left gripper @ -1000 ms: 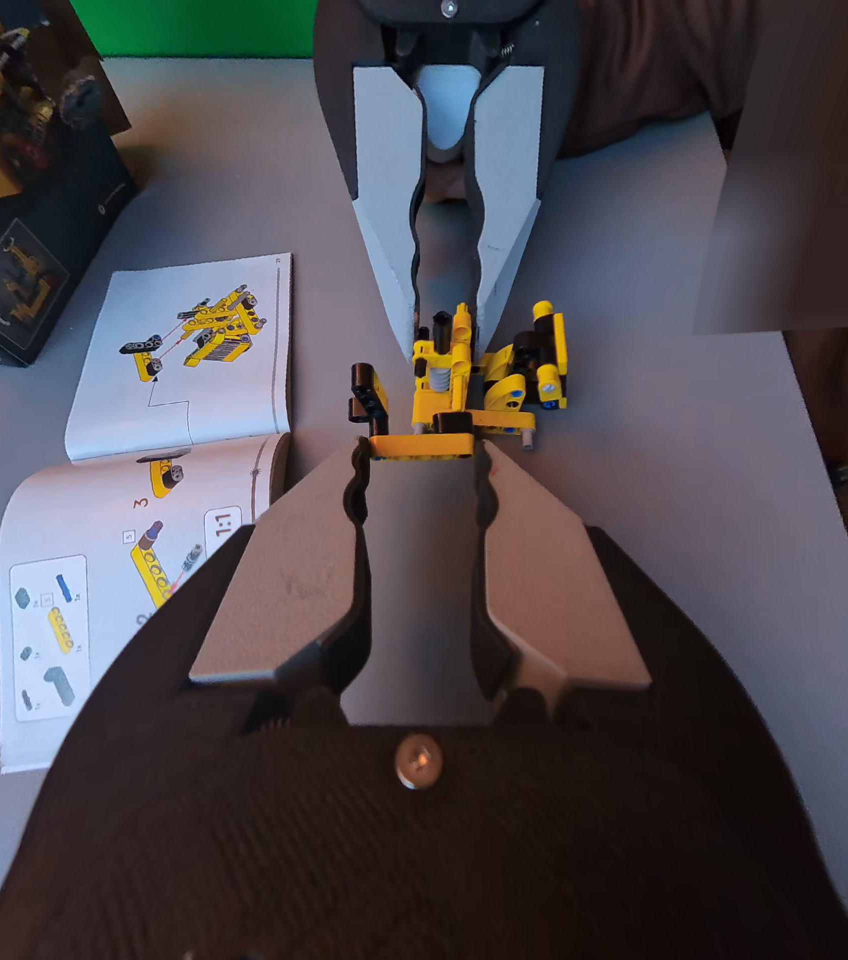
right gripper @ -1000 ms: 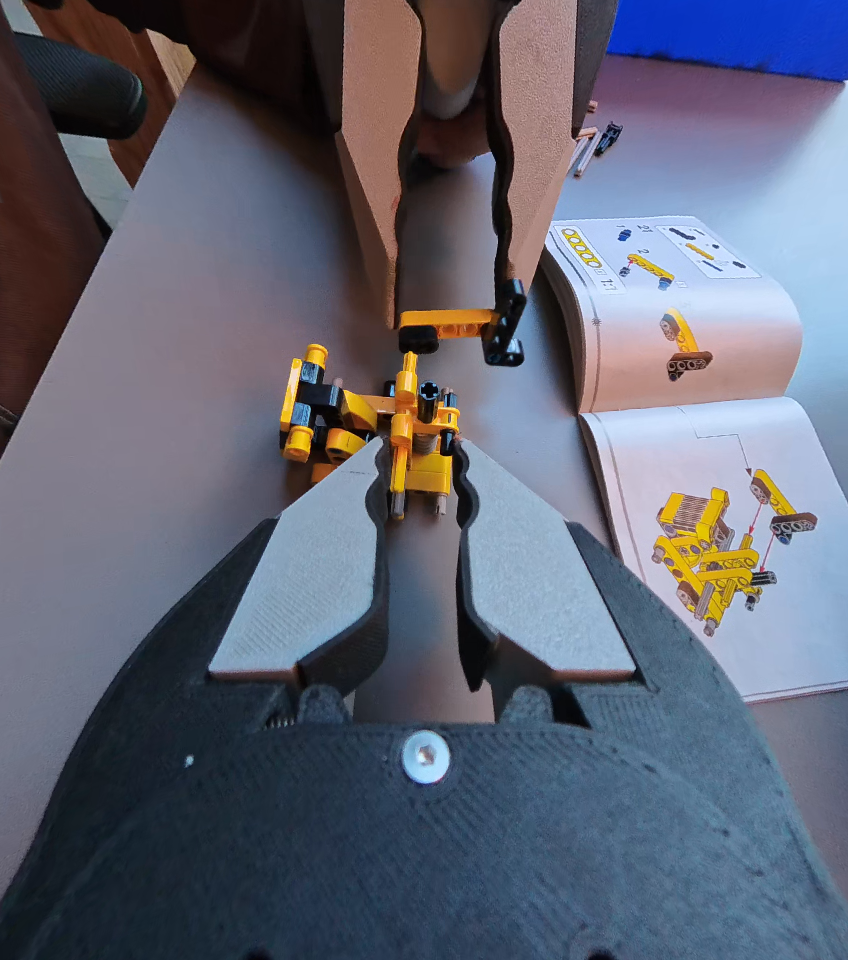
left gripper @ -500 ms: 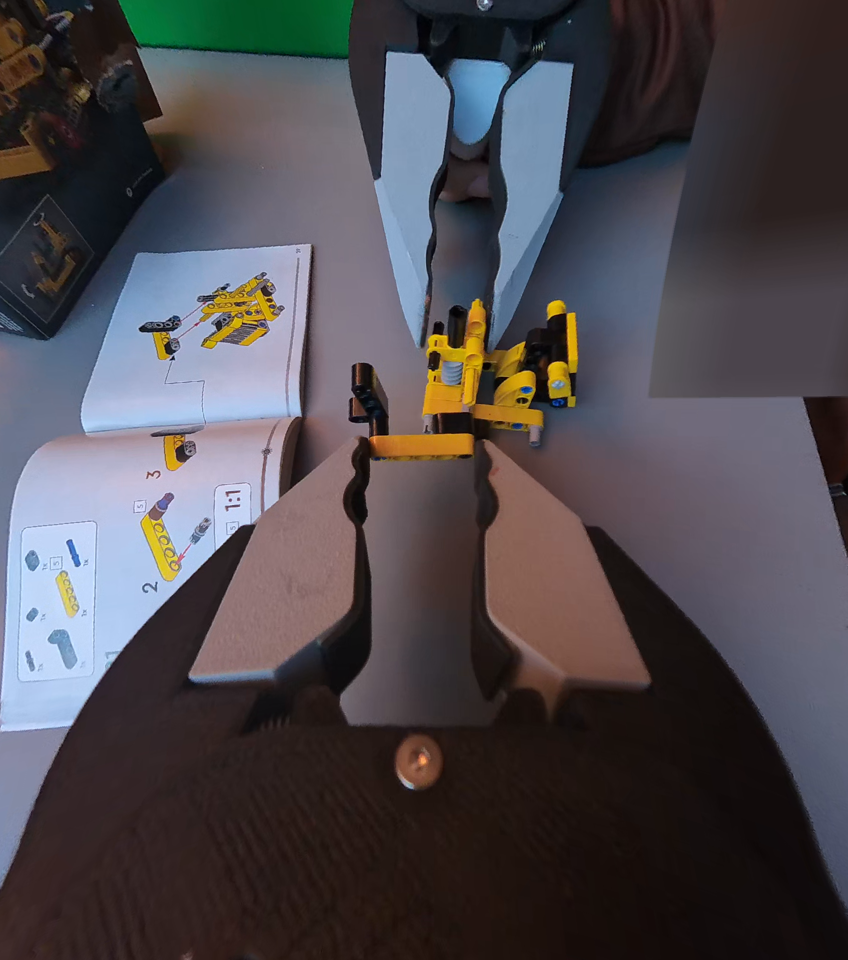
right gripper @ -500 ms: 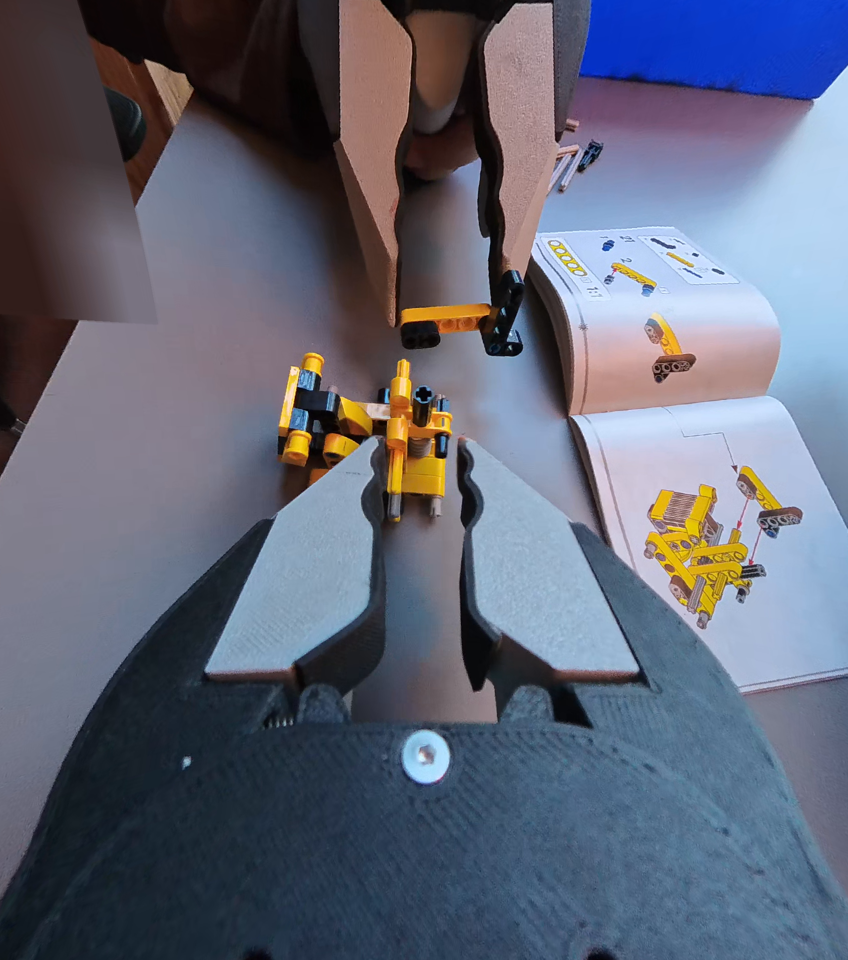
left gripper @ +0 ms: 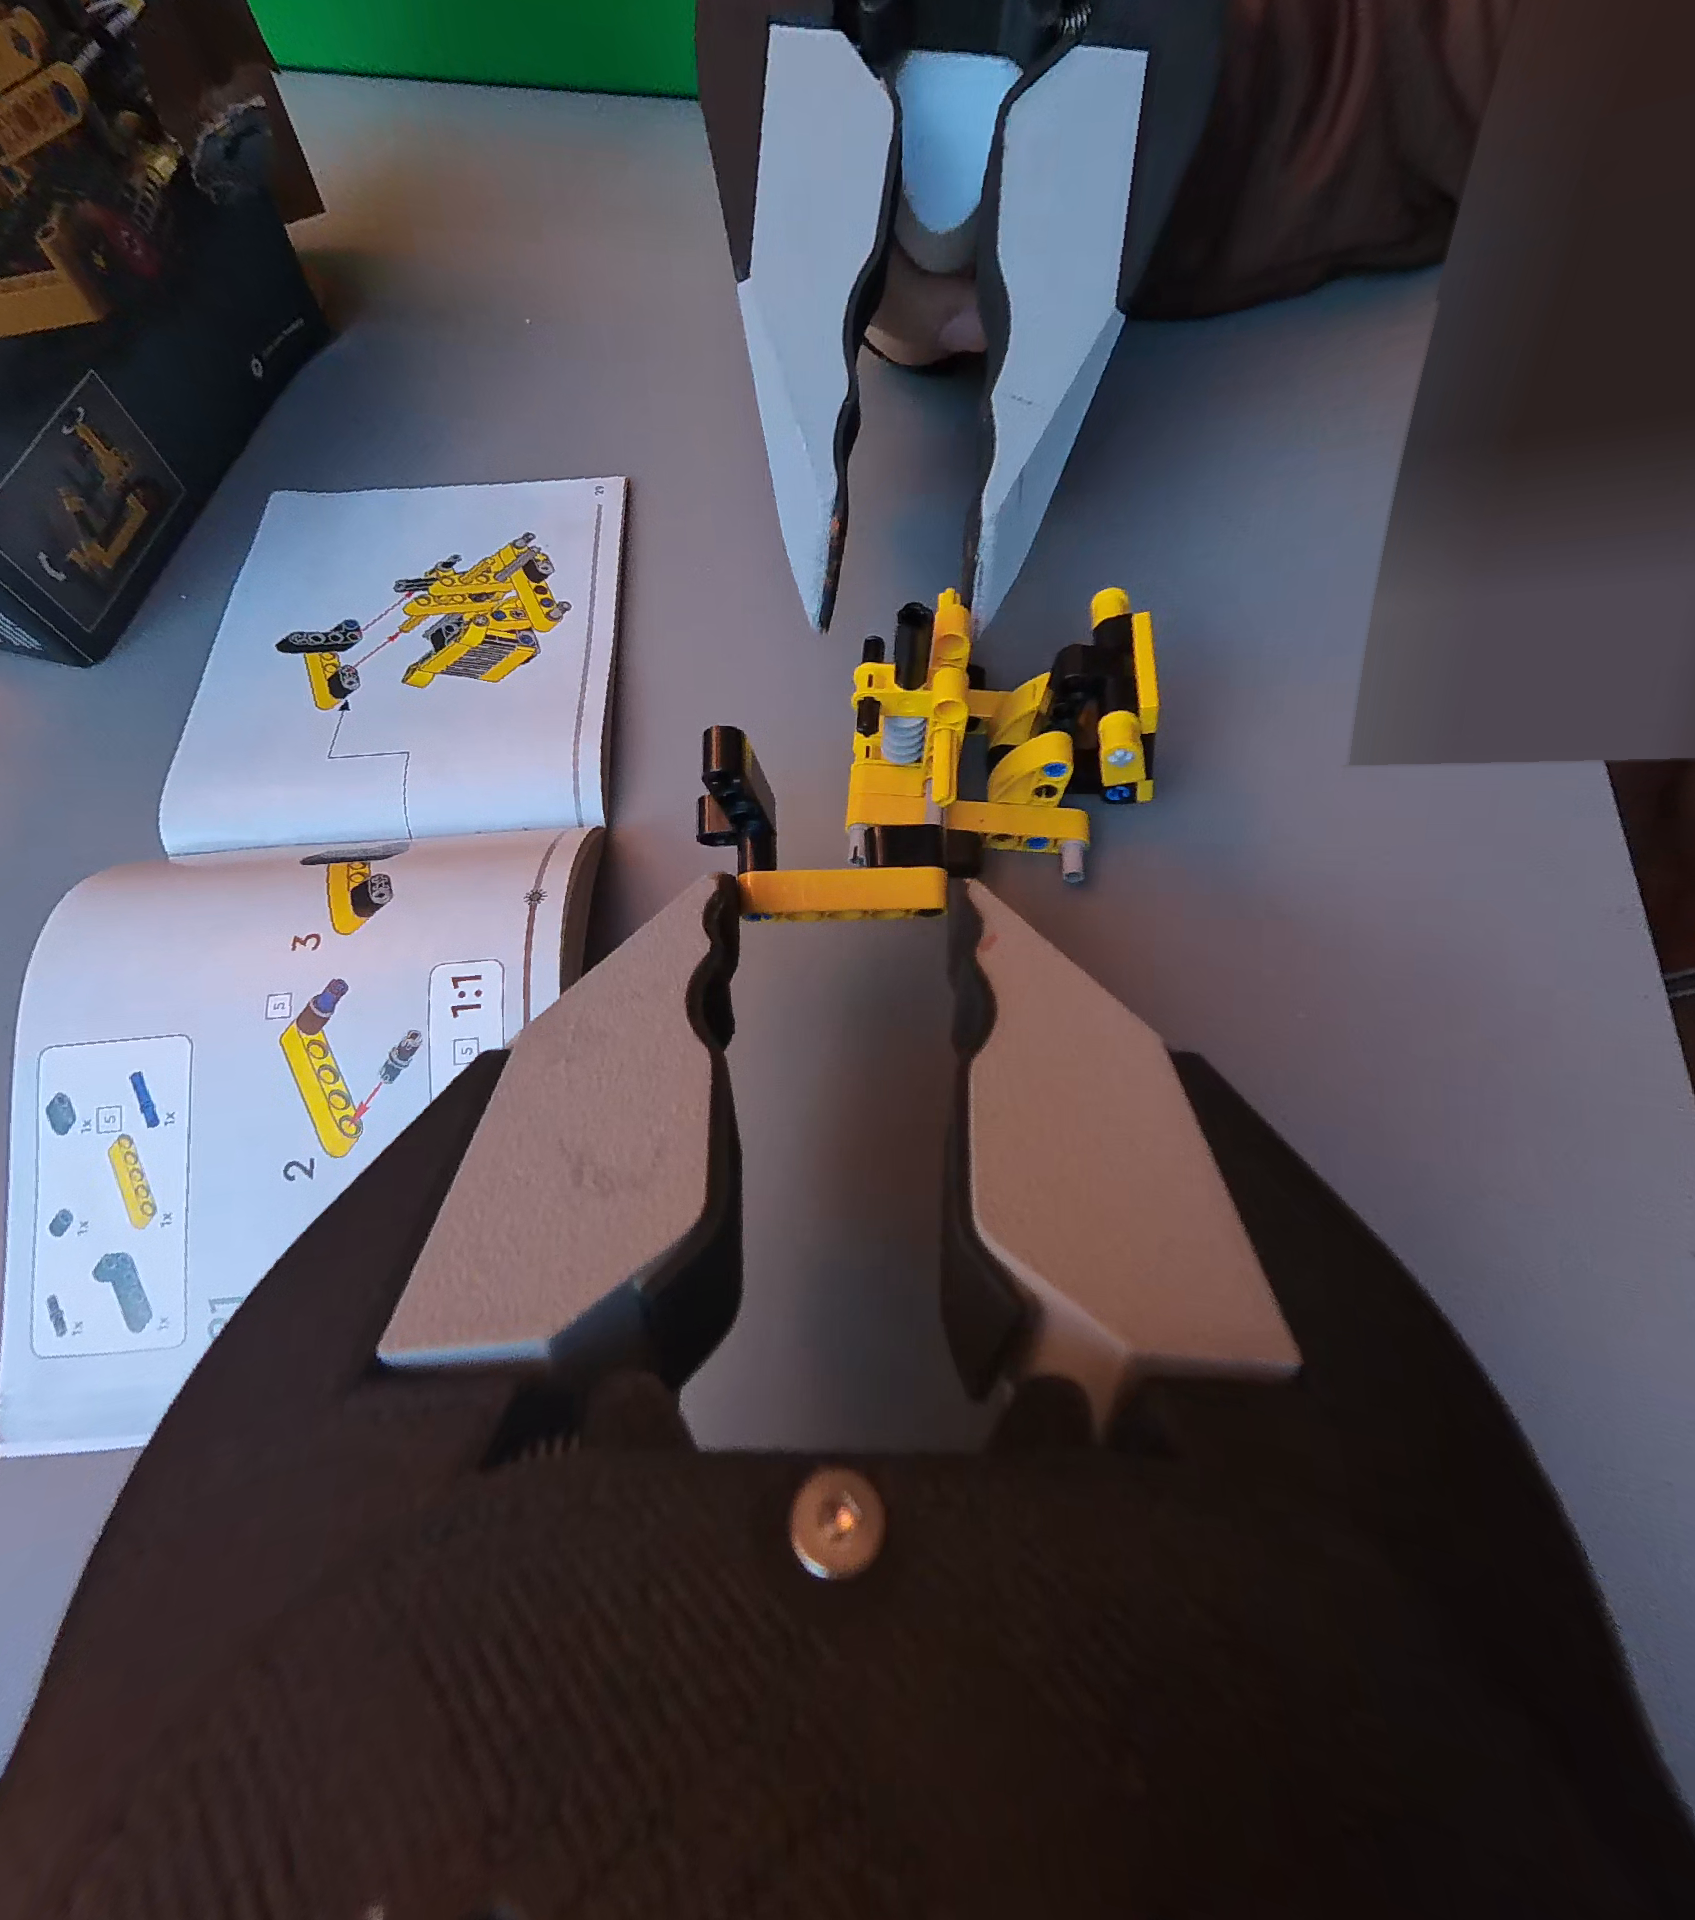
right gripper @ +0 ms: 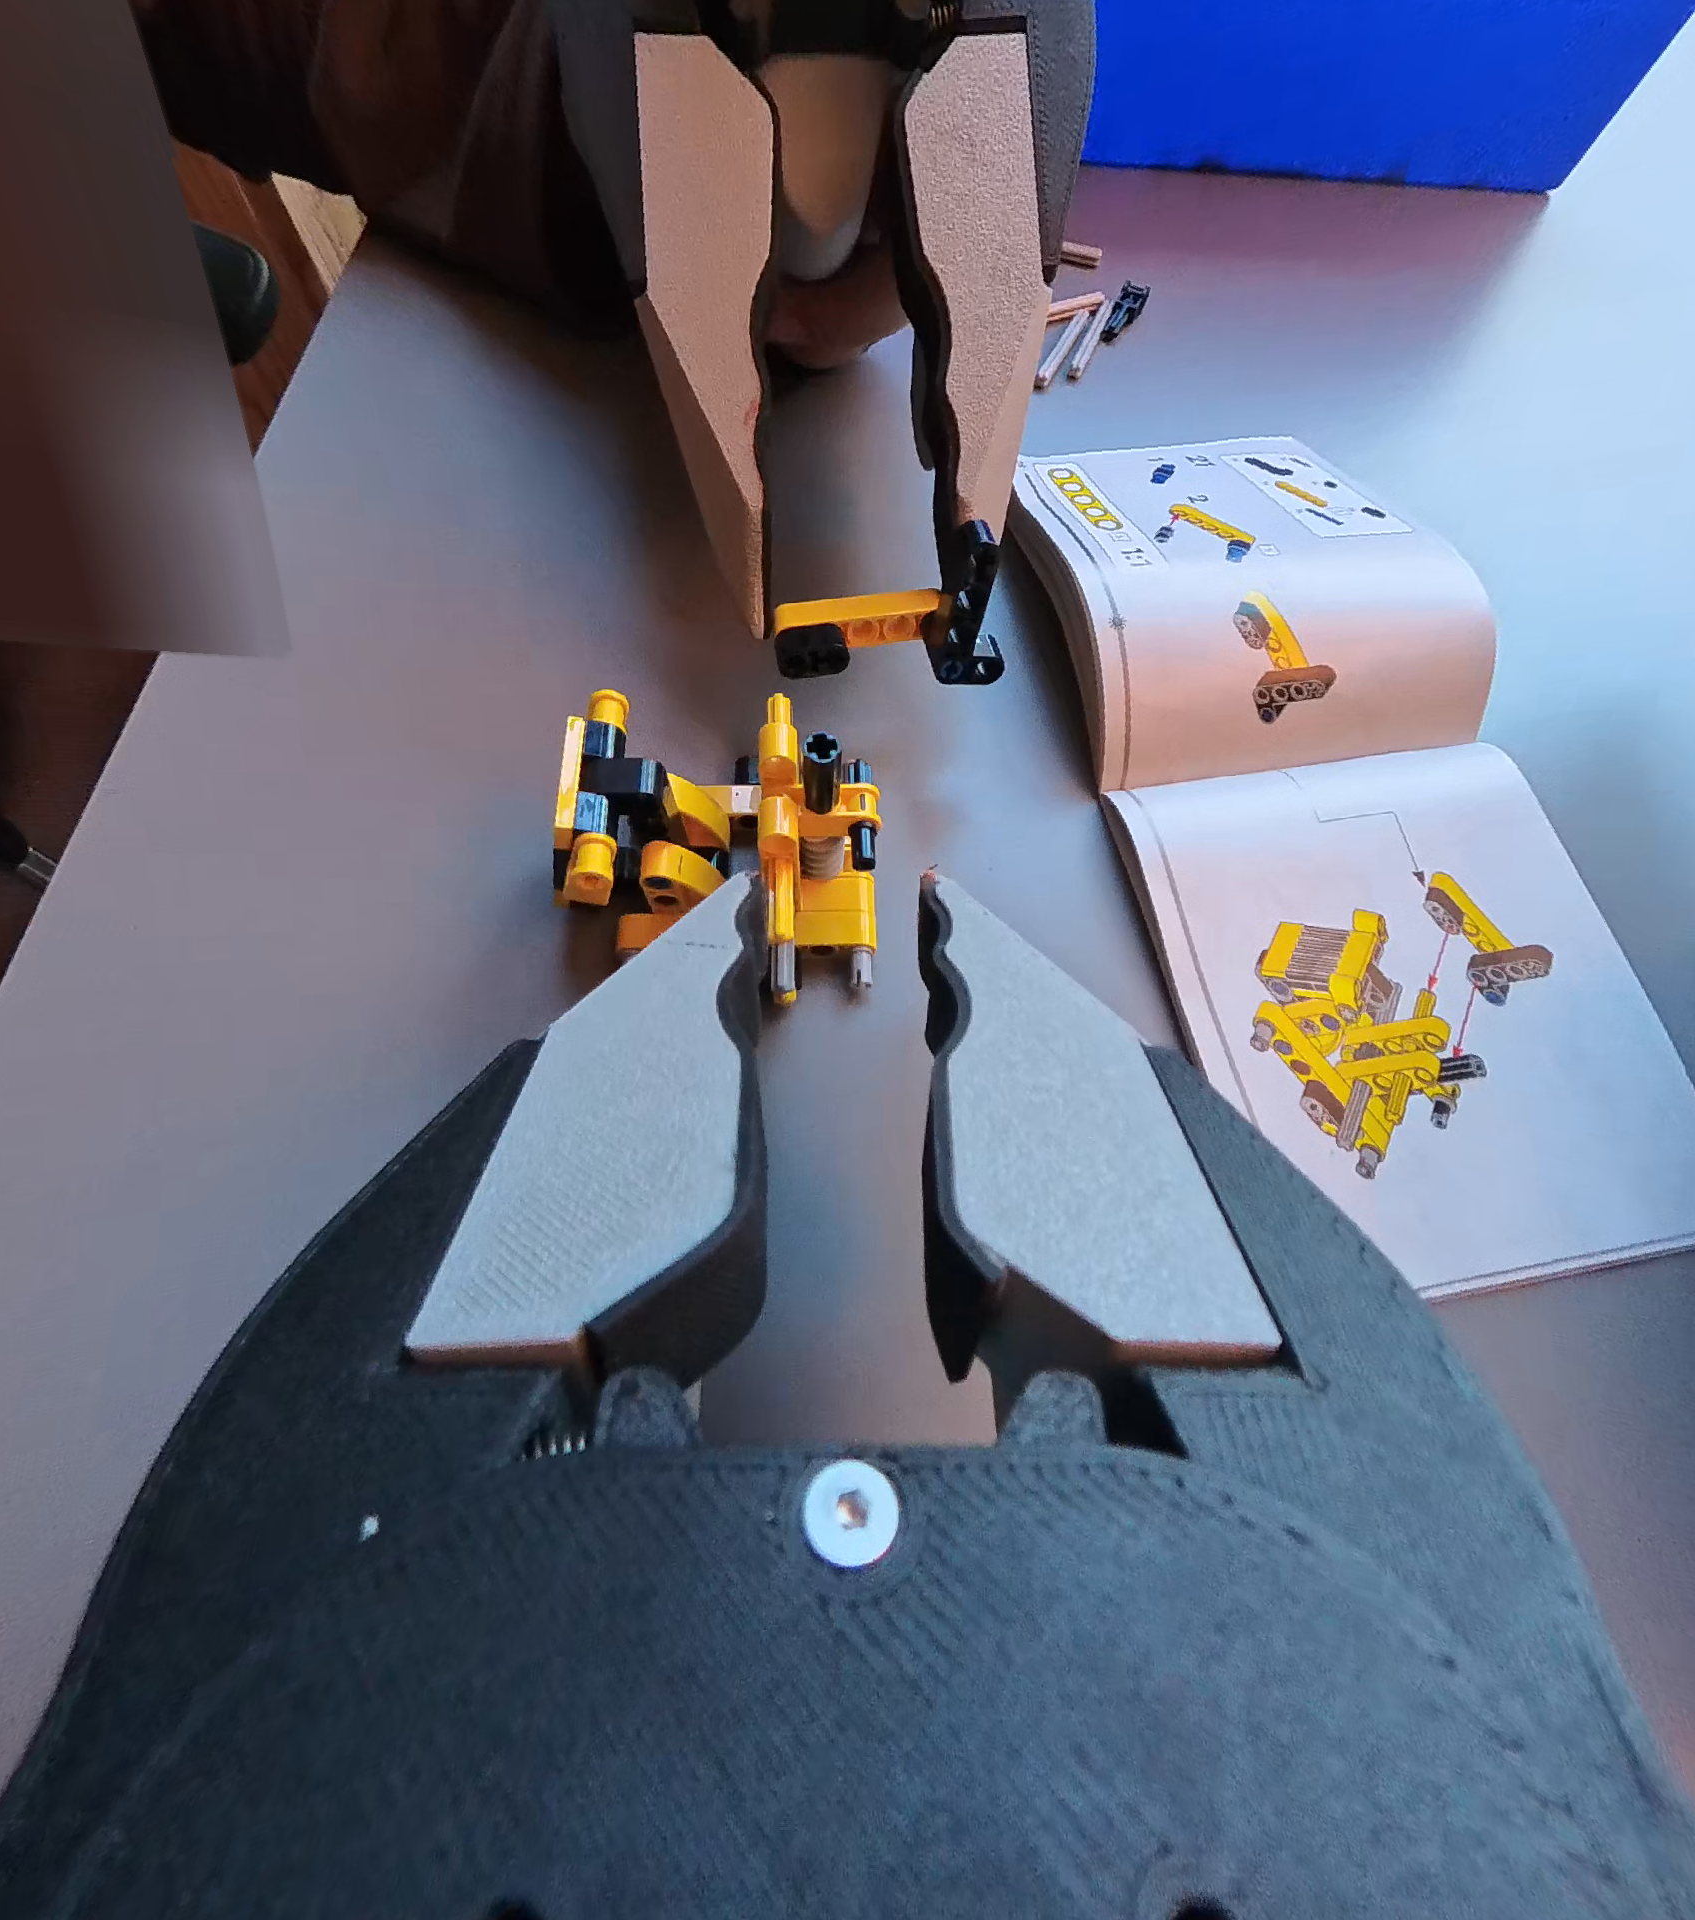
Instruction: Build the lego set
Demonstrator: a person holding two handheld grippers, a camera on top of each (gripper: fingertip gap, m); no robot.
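Observation:
A partly built yellow and black lego model (left gripper: 926, 769) lies on the grey table (left gripper: 1342, 1039). My left gripper (left gripper: 843, 904) is shut on a yellow beam (left gripper: 843, 891) with a black angled piece (left gripper: 734, 790) on its left end, held just in front of the model. In the right wrist view the left gripper (right gripper: 858, 613) holds the beam (right gripper: 864, 621) a little above the table, beyond the model (right gripper: 817, 831). My right gripper (right gripper: 835, 883) is open, its fingertips either side of the model's near end. It shows opposite in the left wrist view (left gripper: 897, 618).
An open instruction booklet (left gripper: 386, 675) lies beside the model, on the right in the right wrist view (right gripper: 1342, 831). The set's dark box (left gripper: 43, 312) stands at the far left. A few loose rods and a black piece (right gripper: 1082, 327) lie behind. The table edge (right gripper: 147, 831) runs close by. About 6 centimeters separates my left fingertips from my right.
My right gripper has opened a little wider around the model and drawn back. My left gripper, still holding the beam, has pulled slightly away from the model.

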